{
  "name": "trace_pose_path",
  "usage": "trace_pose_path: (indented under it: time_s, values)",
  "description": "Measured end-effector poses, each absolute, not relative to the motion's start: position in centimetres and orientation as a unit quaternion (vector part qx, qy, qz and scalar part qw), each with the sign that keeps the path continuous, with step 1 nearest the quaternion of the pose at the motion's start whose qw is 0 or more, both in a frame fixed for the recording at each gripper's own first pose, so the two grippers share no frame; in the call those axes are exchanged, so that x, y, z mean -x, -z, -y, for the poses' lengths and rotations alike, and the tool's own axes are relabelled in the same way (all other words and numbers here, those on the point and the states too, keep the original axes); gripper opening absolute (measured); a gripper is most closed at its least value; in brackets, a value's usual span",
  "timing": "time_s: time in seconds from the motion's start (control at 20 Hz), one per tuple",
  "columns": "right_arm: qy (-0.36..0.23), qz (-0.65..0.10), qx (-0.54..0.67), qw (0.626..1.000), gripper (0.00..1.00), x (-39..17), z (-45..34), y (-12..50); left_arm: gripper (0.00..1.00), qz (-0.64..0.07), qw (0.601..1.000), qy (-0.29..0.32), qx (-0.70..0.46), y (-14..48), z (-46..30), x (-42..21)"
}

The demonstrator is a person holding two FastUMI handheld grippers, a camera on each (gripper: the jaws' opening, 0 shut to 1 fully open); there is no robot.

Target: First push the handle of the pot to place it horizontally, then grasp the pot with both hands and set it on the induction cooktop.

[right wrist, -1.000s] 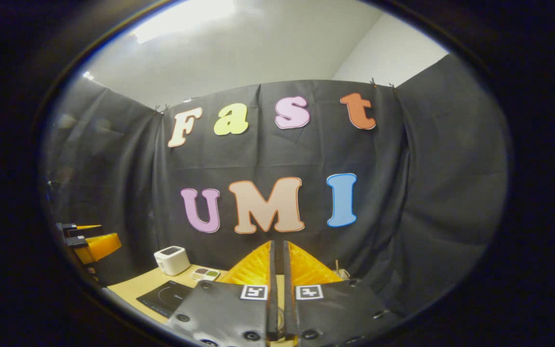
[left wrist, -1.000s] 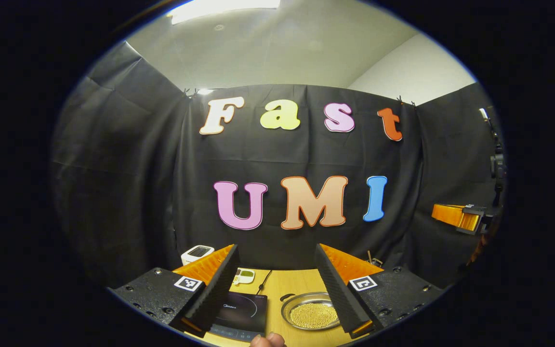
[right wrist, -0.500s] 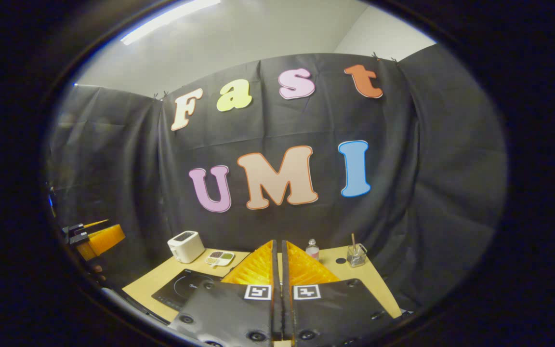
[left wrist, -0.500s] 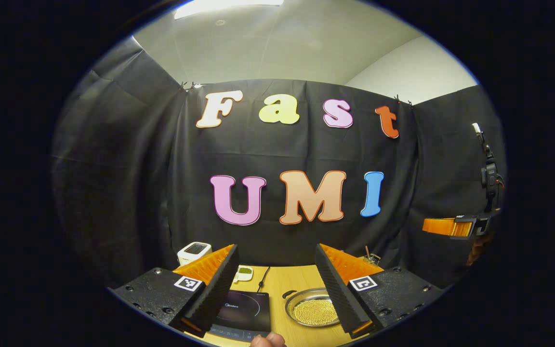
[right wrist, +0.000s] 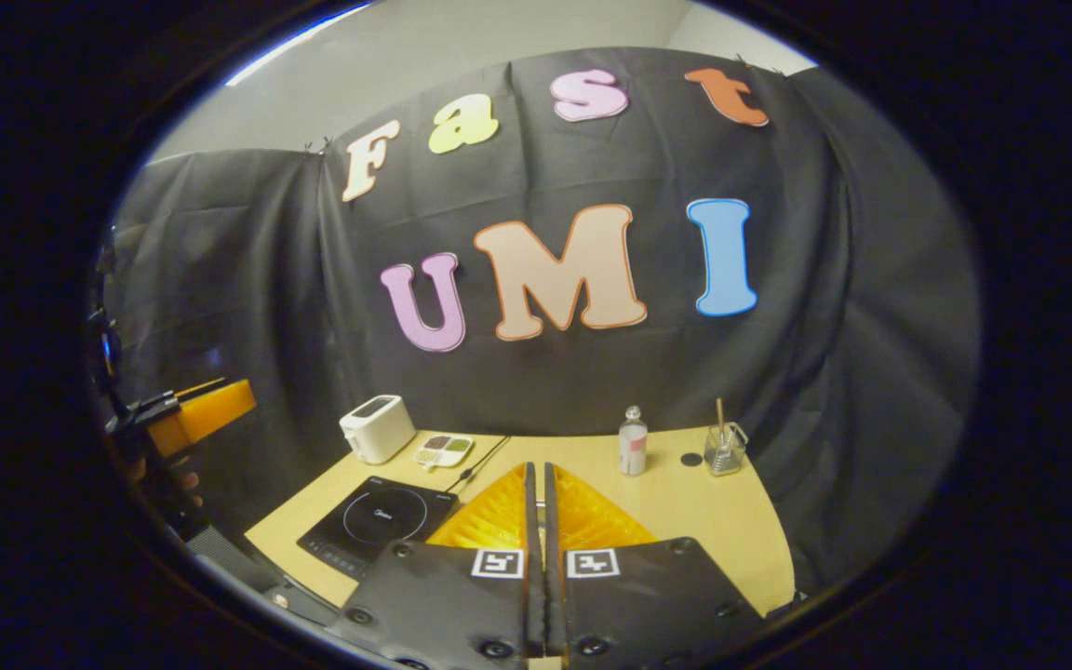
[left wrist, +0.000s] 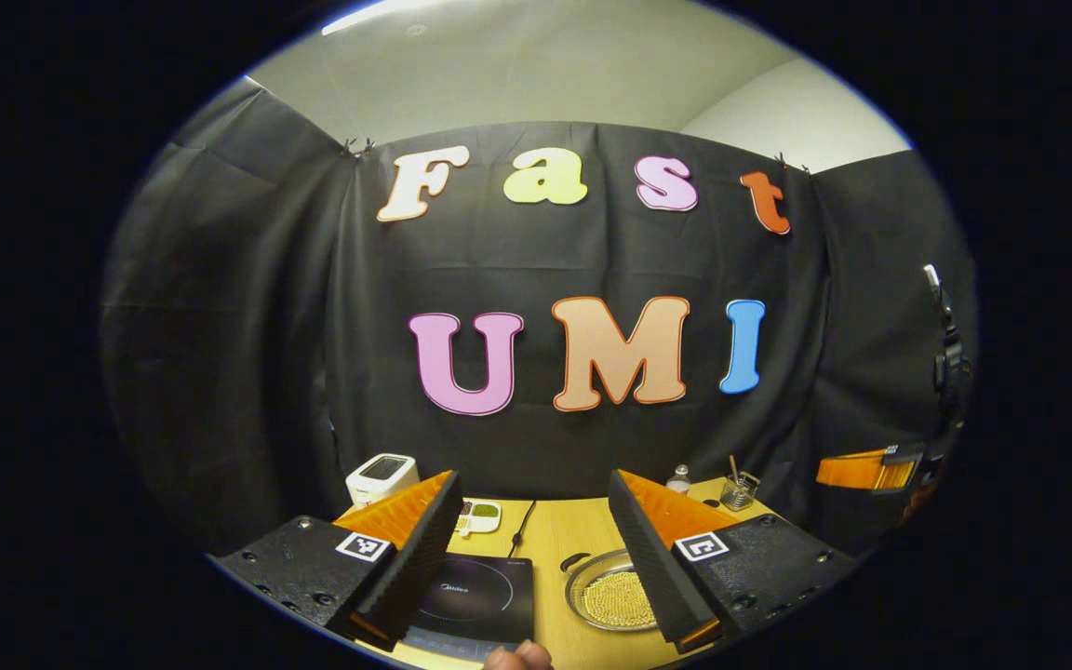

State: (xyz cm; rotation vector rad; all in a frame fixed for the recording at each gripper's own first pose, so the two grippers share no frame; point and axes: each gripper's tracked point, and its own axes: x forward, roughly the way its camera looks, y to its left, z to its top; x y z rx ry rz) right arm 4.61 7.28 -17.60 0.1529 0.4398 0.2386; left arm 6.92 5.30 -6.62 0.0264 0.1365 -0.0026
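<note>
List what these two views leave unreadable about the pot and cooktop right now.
- Pot, left gripper view: the left gripper's right finger covers its right side, so any handle there is unseen.
- Cooktop, left gripper view: left part behind the other finger.
- Cooktop, right gripper view: controls too small to make out.

Black cloth (right wrist: 806,372) encloses the booth on three sides, hanging in loose folds. Above it stand a pale ceiling (left wrist: 536,65) and a white wall (left wrist: 797,121). A ceiling light strip (left wrist: 378,13) glows overhead. A light wooden table (right wrist: 685,502) abuts the rear cloth.
</note>
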Motion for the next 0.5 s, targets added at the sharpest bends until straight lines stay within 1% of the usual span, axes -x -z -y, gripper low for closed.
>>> trace_pose_path:
  time_s: [0.05,0.15,0.2,0.25,0.3,0.35,0.4,0.45,0.5]
  values:
    - [-0.125,-0.224,-0.079,0.963,0.03,-4.9,-7.3,18.6,0.95,-0.072,0.997,-0.003,-0.016,6.8,-5.2,-7.7]
    - [-0.139,-0.236,-0.081,0.958,0.02,-5.7,-7.0,20.2,0.95,-0.074,0.997,-0.010,-0.019,6.8,-4.5,-9.2]
    - [-0.148,-0.241,-0.085,0.955,0.00,-6.1,-7.0,20.9,0.95,-0.078,0.997,-0.013,-0.019,7.2,-4.1,-9.8]
    - [-0.157,-0.246,-0.088,0.952,0.02,-6.4,-7.0,21.6,0.95,-0.083,0.996,-0.015,-0.020,7.6,-3.7,-10.4]
    - [-0.162,-0.253,-0.085,0.950,0.00,-6.7,-6.9,22.6,0.95,-0.094,0.995,-0.019,-0.021,8.4,-3.4,-10.8]
    - [-0.169,-0.263,-0.086,0.946,0.02,-6.7,-6.7,23.7,0.95,-0.104,0.994,-0.021,-0.021,9.0,-3.1,-10.9]
    - [-0.180,-0.272,-0.090,0.941,0.00,-6.8,-6.9,24.7,0.93,-0.110,0.993,-0.025,-0.021,9.5,-2.8,-11.3]
    - [-0.191,-0.285,-0.093,0.935,0.02,-6.7,-7.3,26.0,0.96,-0.116,0.993,-0.031,-0.022,9.9,-2.9,-11.7]
    - [-0.200,-0.302,-0.092,0.928,0.10,-6.5,-7.4,27.4,0.95,-0.123,0.991,-0.037,-0.023,10.5,-2.9,-11.7]
